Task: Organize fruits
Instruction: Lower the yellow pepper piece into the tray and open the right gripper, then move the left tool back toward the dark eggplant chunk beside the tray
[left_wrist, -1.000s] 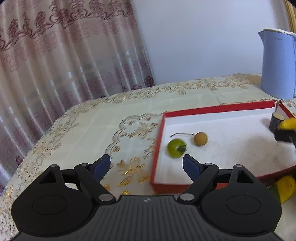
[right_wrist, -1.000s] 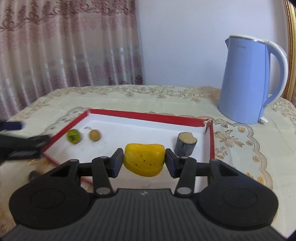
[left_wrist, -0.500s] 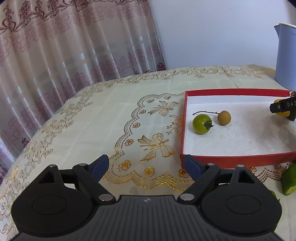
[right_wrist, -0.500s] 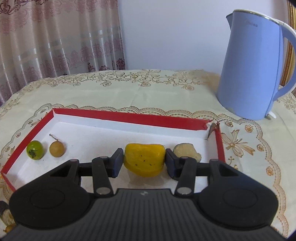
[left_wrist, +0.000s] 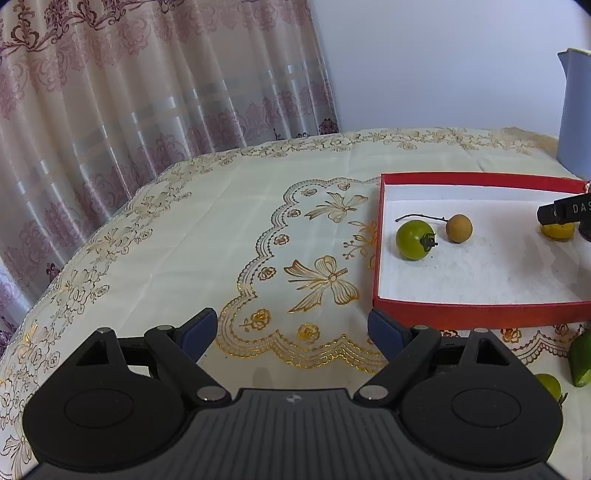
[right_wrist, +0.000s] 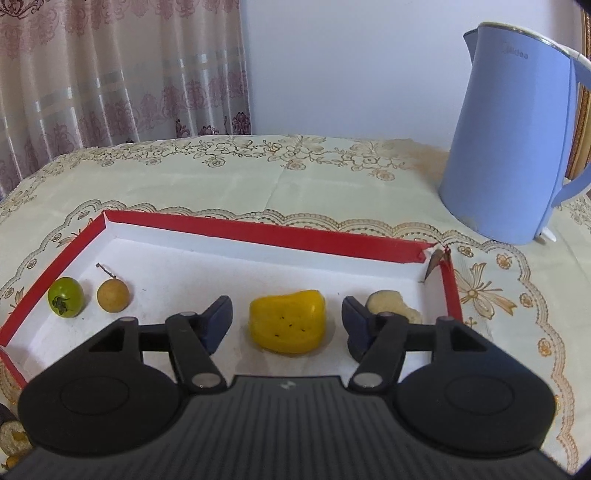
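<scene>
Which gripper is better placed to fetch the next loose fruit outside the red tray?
Left, probably. The left gripper is open and empty over the tablecloth, near the cucumber piece. The right gripper straddles the yellow piece inside the tray.

Both grippers look identical: the left gripper (left_wrist: 291, 330) and right gripper (right_wrist: 286, 319) are matte black plastic with a ribbed centre plate carrying a tiny white logo. Two big round discs sit either side, angled link arms have silver screws at the pivots, and the fingers (right_wrist: 216, 323) end in dark blue pads.
</scene>
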